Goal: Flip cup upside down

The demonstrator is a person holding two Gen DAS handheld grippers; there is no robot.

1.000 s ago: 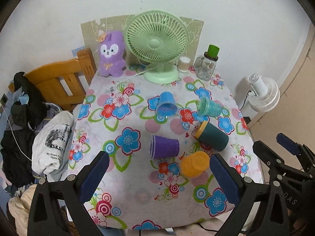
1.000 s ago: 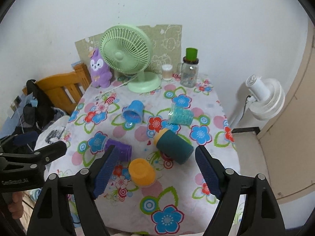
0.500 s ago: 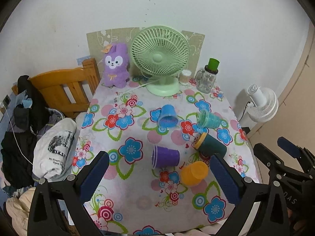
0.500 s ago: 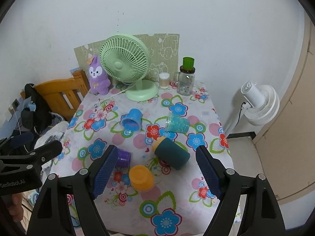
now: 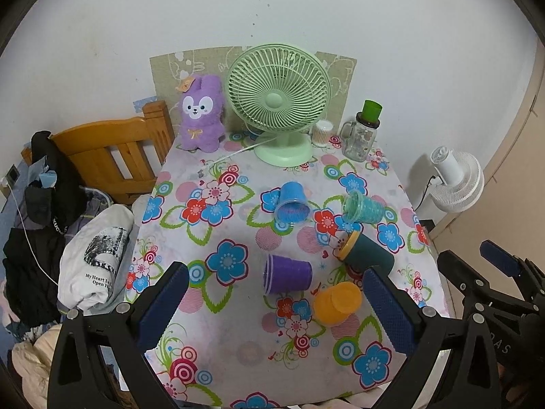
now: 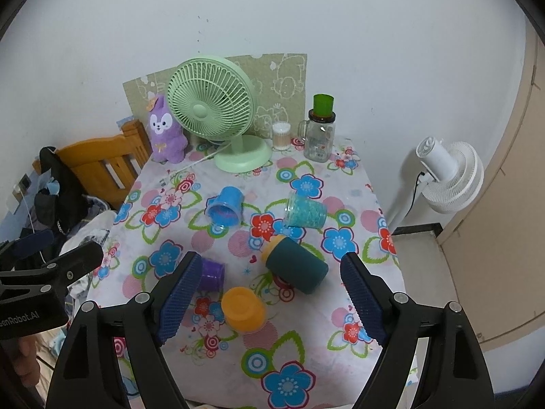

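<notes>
Both tools hang above the near edge of the tabletop (image 5: 190, 184), which wears a flowered cloth. Left tool (image 5: 276, 310): jaws spread wide, nothing btwn the blue pads. Right tool (image 6: 270, 294): same, jaws wide apart, holding nothing. Neither touches a cup.

Five cups, all lying on their sides:
- blue cup (image 5: 292, 201), mid-tabletop, mouth twd the camera.
- clear teal cup (image 5: 362, 207), right of the blue one, apart from it, mouth facing left.
- dark green cup (image 5: 368, 258) w/ yellow rim, nearer than the teal cup, rim pointing left and away.
- purple cup (image 5: 287, 273), left of the dark green one, mouth facing left.
- orange cup (image 5: 337, 301), nearest of all, just beside the purple and dark green cups; can't tell if it touches either.

In the right wrist view the purple cup (image 6: 212, 274) is partly hidden behind that tool's left pad; orange cup (image 6: 242, 309) sits btwn the two pads' lines of sight, lower down on the cloth.

Back of tabletop, by the wall: purple plush rabbit (image 5: 201, 116), green desk fan (image 5: 278, 99), small jar of cotton swabs (image 5: 322, 132), glass mug jar w/ green lid (image 5: 362, 133). Wooden chair (image 5: 109, 150) at left w/ clothes heaped near it; white floor fan (image 5: 456, 179) at right.
</notes>
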